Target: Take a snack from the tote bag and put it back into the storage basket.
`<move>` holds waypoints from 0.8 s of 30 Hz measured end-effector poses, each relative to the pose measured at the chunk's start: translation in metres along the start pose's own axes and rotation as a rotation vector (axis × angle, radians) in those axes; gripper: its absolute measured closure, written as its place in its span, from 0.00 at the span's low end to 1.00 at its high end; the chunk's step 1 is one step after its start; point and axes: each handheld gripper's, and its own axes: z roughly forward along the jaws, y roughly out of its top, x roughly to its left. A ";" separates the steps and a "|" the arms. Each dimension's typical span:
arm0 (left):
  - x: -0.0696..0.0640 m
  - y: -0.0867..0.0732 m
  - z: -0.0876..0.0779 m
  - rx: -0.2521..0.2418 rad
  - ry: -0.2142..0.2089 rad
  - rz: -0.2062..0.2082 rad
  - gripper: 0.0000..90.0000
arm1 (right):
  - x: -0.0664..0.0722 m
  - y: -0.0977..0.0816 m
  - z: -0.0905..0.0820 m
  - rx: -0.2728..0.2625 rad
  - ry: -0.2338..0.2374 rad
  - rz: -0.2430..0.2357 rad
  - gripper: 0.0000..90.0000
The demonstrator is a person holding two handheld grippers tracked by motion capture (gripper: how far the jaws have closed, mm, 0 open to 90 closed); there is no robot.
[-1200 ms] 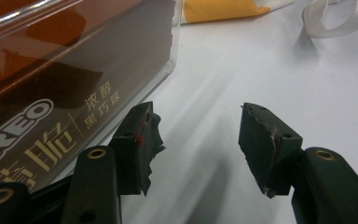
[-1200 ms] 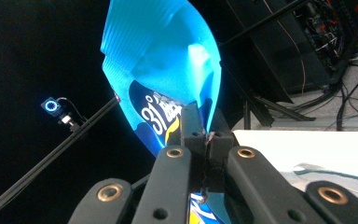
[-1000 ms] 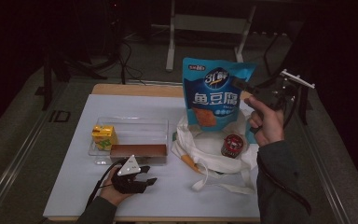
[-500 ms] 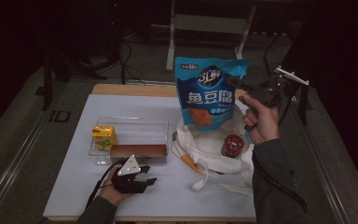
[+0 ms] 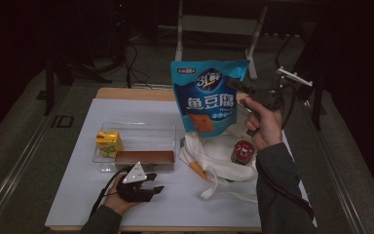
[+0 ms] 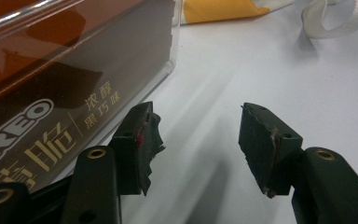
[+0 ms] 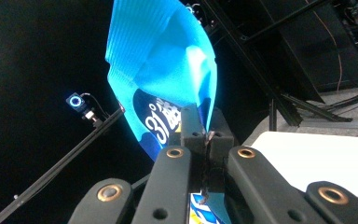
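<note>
- Right gripper (image 5: 238,87): jaws fully closed, pinching the side edge of a blue snack bag (image 5: 207,100); in the right gripper view the bag (image 7: 168,70) rises from between the pressed pads.
- Blue snack bag: hanging upright in the air above the far right part of the bench (image 5: 78,195), over a white cloth bag (image 5: 214,156).
- Left gripper (image 5: 151,184): resting on the bench's near edge, jaws partly open, nothing between them; bare white surface ahead (image 6: 200,135).
- Clear tray (image 5: 136,131): just beyond the left gripper; holds a brown biscuit box (image 5: 143,157) and a yellow carton (image 5: 109,144).
- Dark red-labelled can (image 5: 242,152): on the cloth bag, below the raised snack bag.
- Open room: bare bench near the front edge, between the left gripper and the cloth bag.
</note>
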 end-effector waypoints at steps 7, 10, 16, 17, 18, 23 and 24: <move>0.000 0.000 0.000 -0.005 -0.002 -0.004 0.51 | 0.005 -0.001 0.009 0.008 0.014 -0.005 1.00; 0.000 0.000 0.000 -0.005 -0.003 -0.006 0.51 | 0.008 -0.001 0.014 0.015 0.019 -0.007 1.00; 0.000 0.000 0.000 -0.005 -0.003 -0.006 0.51 | 0.012 -0.001 0.023 0.023 0.029 -0.012 1.00; 0.000 0.000 0.000 -0.004 -0.003 -0.006 0.51 | 0.013 -0.001 0.025 0.025 0.030 -0.009 1.00; 0.000 0.000 0.000 -0.004 -0.004 -0.006 0.51 | 0.014 -0.001 0.027 0.025 0.031 -0.009 1.00; 0.000 0.000 0.000 -0.004 -0.004 -0.002 0.51 | 0.016 -0.003 0.036 0.031 0.044 -0.007 1.00; 0.000 0.000 0.000 -0.004 -0.003 -0.001 0.51 | 0.017 -0.004 0.038 0.033 0.045 -0.008 1.00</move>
